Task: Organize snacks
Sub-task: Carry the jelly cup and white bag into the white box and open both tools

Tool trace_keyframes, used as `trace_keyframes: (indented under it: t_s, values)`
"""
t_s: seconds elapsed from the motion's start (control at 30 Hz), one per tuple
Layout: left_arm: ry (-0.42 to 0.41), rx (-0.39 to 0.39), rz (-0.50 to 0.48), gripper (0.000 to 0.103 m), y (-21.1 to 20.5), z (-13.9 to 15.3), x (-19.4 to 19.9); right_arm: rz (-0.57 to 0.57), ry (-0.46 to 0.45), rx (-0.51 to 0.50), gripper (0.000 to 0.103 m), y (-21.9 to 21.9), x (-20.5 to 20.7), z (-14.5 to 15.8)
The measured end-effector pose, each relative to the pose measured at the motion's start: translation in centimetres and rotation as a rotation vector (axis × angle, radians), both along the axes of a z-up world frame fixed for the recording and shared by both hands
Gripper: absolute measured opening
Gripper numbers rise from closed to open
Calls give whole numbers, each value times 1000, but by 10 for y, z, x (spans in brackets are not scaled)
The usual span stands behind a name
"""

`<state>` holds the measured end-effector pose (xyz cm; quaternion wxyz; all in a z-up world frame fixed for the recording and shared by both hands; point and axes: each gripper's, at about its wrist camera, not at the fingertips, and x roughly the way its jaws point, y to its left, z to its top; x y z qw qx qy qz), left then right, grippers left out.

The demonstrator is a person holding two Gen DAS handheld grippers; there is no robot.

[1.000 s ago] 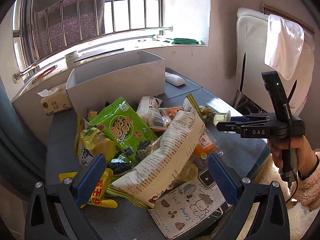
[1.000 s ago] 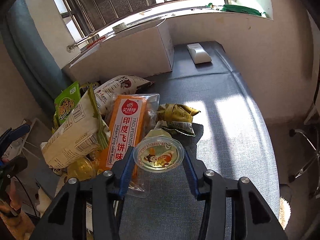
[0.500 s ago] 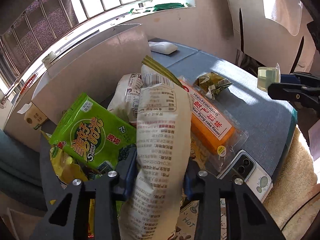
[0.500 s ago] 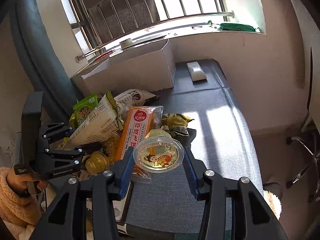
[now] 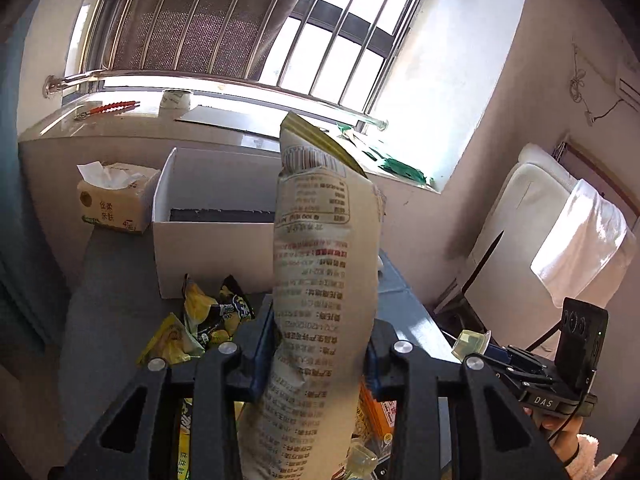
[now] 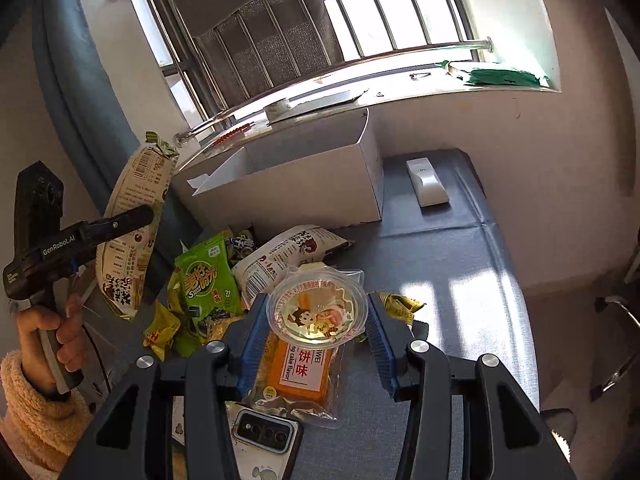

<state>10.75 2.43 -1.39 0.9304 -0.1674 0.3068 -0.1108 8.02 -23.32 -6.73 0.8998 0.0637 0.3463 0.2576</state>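
The left gripper (image 5: 320,344) is clenched on a tall beige printed snack bag with a green-gold sealed top (image 5: 320,300), held upright and clear of the grey padded bench (image 6: 440,264). Half a second ago this bag leaned over the snack pile; now it stands lifted, its top reaching in front of the open white cardboard box (image 6: 320,184) at the bench's far edge below the window sill. In the left wrist view the bag hides much of the box front and most of the pile; only yellow wrappers (image 5: 200,320) show on the bench near the box.

The right gripper (image 6: 317,322) grasps a clear round jelly cup with a cartoon lid (image 6: 317,312), as before, held above an orange flying-cake pack in clear wrap (image 6: 298,376) whose upper part the cup covers. A green seaweed bag (image 6: 206,284) and a white printed bag (image 6: 288,256) lie between the pack and the box. A phone in a white case (image 6: 264,436) at the near edge is cut off by the gripper frame. A white remote-like block (image 6: 426,182) rests beside the box's right end. A tissue pack (image 5: 112,204) sits left of the box.
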Motion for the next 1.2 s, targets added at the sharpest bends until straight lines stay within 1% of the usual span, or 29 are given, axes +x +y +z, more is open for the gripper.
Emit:
trace_keyframes:
  t_s: [0.1, 0.17, 0.23, 0.3, 0.4, 0.47, 0.57, 0.6, 0.63, 0.67, 0.73, 0.8, 0.83, 0.87, 0.93, 0.97, 1.07, 1.17, 1.2]
  values:
    - [-12, -48, 53, 40, 20, 14, 33, 36, -53, -42, 51, 24, 30, 23]
    - [-6, -43, 79, 40, 29, 21, 60, 43, -69, -54, 51, 40, 57, 38]
    - [12, -58, 90, 40, 40, 26, 92, 51, -71, -43, 51, 55, 87, 51]
    - [41, -55, 106, 40, 47, 28, 124, 44, -56, -46, 51, 69, 122, 60]
    - [79, -63, 120, 40, 56, 27, 167, 11, -19, -88, 51, 90, 174, 65]
    - [104, -53, 130, 40, 61, 23, 192, -3, 23, -115, 51, 101, 205, 63]
    - [140, -31, 165, 42, 67, 13, 217, -20, 69, -145, 52, 111, 238, 54]
    - [152, -19, 178, 45, 70, 9, 223, -35, 81, -147, 53, 112, 246, 51]
    - [172, -8, 182, 55, 72, 5, 229, -43, 97, -143, 55, 112, 252, 47]
    - [195, 1, 182, 73, 75, 1, 234, -48, 112, -127, 60, 110, 257, 45]
    - [212, 8, 181, 94, 79, -5, 233, -81, 125, -81, 102, 104, 261, 45]
    - [193, 19, 171, 95, 82, -3, 223, -82, 120, -18, 103, 97, 256, 47]
    - [196, 24, 164, 101, 84, -2, 218, -70, 110, 3, 103, 95, 253, 50]
    - [193, 25, 163, 103, 85, 0, 211, -66, 96, 5, 103, 94, 249, 54]
    - [163, 37, 160, 103, 87, 8, 196, -63, 50, 8, 103, 91, 239, 62]
    - [142, 49, 157, 103, 86, 13, 186, -67, 28, 13, 103, 88, 233, 66]
    - [59, 80, 133, 103, 84, 30, 151, -53, 2, 32, 103, 82, 212, 75]
    - [-36, 89, 117, 103, 83, 44, 110, -5, -29, 95, 103, 73, 182, 82]
    - [-55, 90, 108, 103, 82, 47, 99, 1, -50, 113, 103, 69, 171, 84]
